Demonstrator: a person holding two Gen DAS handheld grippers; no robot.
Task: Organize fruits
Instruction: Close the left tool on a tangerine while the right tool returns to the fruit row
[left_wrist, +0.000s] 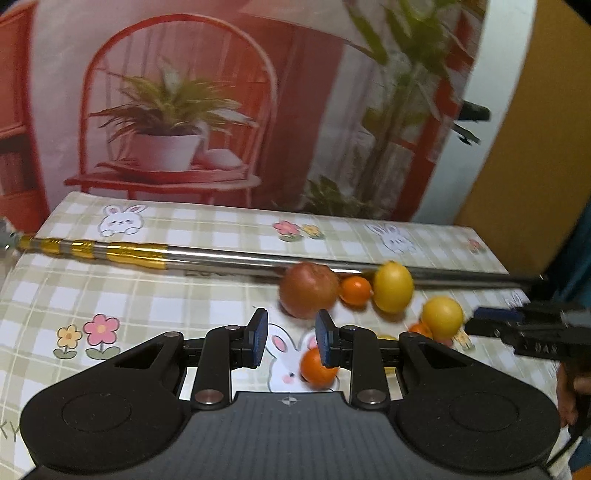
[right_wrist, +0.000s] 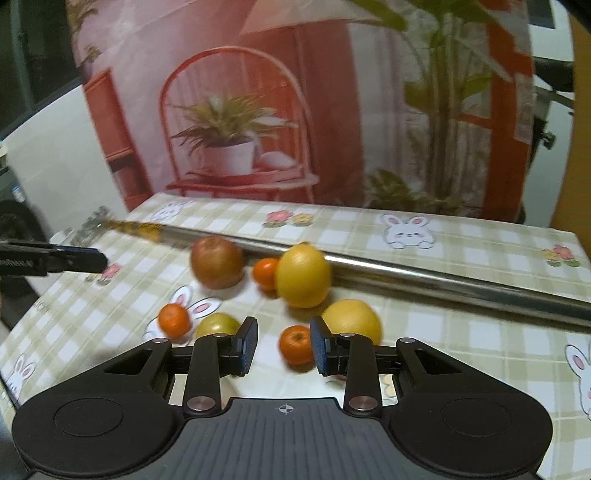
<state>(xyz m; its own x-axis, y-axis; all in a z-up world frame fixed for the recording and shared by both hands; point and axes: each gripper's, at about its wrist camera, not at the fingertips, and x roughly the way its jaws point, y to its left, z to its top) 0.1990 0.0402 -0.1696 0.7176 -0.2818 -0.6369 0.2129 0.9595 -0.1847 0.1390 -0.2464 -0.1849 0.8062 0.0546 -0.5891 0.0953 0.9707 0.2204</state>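
Note:
Fruit lies loose on the checked tablecloth (left_wrist: 147, 295). A reddish apple (left_wrist: 308, 290), a tangerine (left_wrist: 354, 290) and a lemon (left_wrist: 392, 291) sit in a row against a metal pole (left_wrist: 221, 254). A second yellow fruit (left_wrist: 442, 317) lies nearer. My left gripper (left_wrist: 291, 339) hovers above the cloth, its jaws drawn in to a narrow gap with nothing between them. A tangerine (left_wrist: 317, 367) lies below its right finger. My right gripper (right_wrist: 283, 343) has its jaws slightly apart and holds nothing. A tangerine (right_wrist: 295, 343) rests on the cloth beyond it, beside a yellow fruit (right_wrist: 351, 319).
Another tangerine (right_wrist: 173, 319) and a yellow-green fruit (right_wrist: 218, 325) lie left of my right gripper. The pole (right_wrist: 406, 273) crosses the table behind the fruit. A printed backdrop (right_wrist: 295, 110) stands at the table's far edge. A hand (left_wrist: 569, 391) shows at the right.

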